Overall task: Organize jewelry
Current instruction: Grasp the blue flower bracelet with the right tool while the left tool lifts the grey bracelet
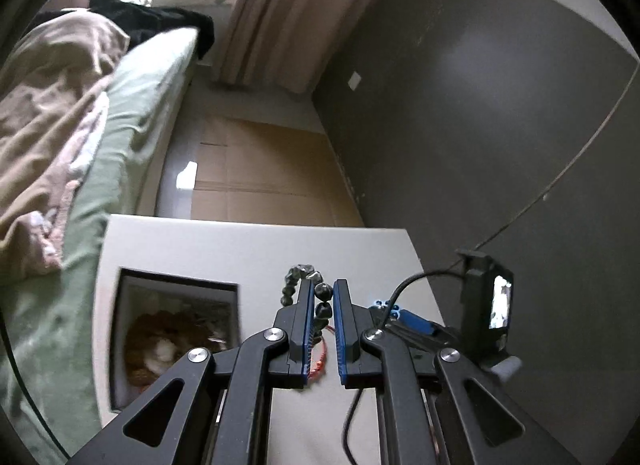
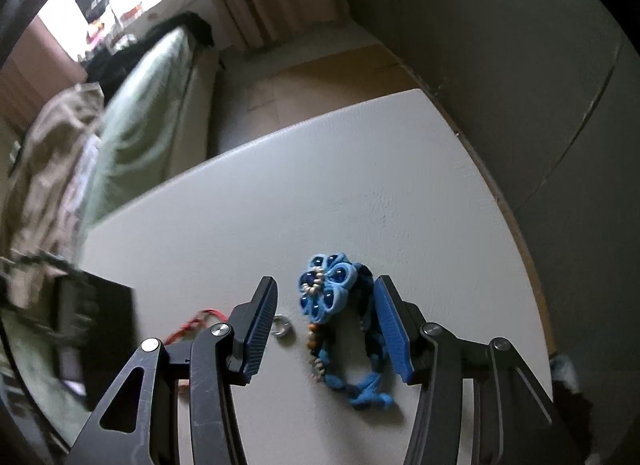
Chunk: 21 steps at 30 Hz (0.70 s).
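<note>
1. White rectangular counter fills the middle and bottom of both views and carries the jewelry; a green-sheeted bed runs along the left of frame, beside it.
2. Open box with pale walls and a dark rim, lower left of the left wrist view, sits on the counter with brownish, blurred contents; likely the drop-off spot, which would explain why it sits within reach.
3. Left tool, bottom centre of its view, is pressed nearly together and pinching a dark beaded bracelet with a red cord; the beads loop up past the tips, the red tail hangs between the jaws. Held above the counter, probably mid-carry toward the box.
4. Right tool, bottom centre of its view, is spread, jaws straddling a blue fabric flower bracelet with glass beads that lies flat on the counter. The right pad sits right against the band, the left pad is clear of it, so no grip yet; looks lined up for pickup.
5. Small silver ring lies on the counter just beside the left pad, inside the gap; a closing pinch could nudge it.
</note>
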{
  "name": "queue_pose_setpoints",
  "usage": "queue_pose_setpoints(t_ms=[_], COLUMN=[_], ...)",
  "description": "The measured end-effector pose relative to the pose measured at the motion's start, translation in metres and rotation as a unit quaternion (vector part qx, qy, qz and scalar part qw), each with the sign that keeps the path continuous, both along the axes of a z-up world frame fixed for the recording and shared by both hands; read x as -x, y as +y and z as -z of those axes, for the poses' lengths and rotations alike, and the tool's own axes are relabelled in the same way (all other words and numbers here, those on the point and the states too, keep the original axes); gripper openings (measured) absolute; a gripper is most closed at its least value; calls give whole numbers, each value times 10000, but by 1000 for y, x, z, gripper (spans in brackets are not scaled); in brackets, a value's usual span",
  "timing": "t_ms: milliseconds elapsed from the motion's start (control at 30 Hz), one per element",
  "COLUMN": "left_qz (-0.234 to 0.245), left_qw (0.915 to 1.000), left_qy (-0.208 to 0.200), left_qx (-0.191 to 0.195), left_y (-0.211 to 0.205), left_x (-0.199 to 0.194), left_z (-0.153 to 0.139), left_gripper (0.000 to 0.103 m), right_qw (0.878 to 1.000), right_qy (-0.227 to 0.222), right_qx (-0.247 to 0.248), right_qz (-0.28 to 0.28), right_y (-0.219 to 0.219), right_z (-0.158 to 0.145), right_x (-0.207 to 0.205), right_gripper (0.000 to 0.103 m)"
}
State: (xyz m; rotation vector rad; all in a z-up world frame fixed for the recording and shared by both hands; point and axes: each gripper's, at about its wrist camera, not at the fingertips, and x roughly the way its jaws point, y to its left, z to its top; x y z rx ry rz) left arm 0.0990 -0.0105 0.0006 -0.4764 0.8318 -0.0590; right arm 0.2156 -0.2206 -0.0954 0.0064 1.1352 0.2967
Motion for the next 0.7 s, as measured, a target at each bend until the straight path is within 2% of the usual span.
queue_pose_setpoints(t_ms=[67,133,367,500,700], left_qz=[-76,-151,-485,-589,-666], left_qw=[10000,9999,9986,9977,9967], left_qy=[-26,-39,23,-54,-41], left_qx=[0,-32,225,325,464], left_y=[9,18,48,57,65], left_x=[8,15,34,41,46], left_z=[-3,-4,3,-2,-2], left_gripper=[9,9,9,9,9], right_qw=[9999,9999,9944,9854,9727], right_qy=[-38,76,79,-55,-192], right_qx=[90,-113,-1057,-1697,-2283], right_qz=[-55,-2,24,-121,-366], right_y=[1,-5,-17,-18,0], right_z=[-1,-1,-23,-36,-48], right_x=[1,2,14,26,41], right_gripper=[26,22,22,22,22])
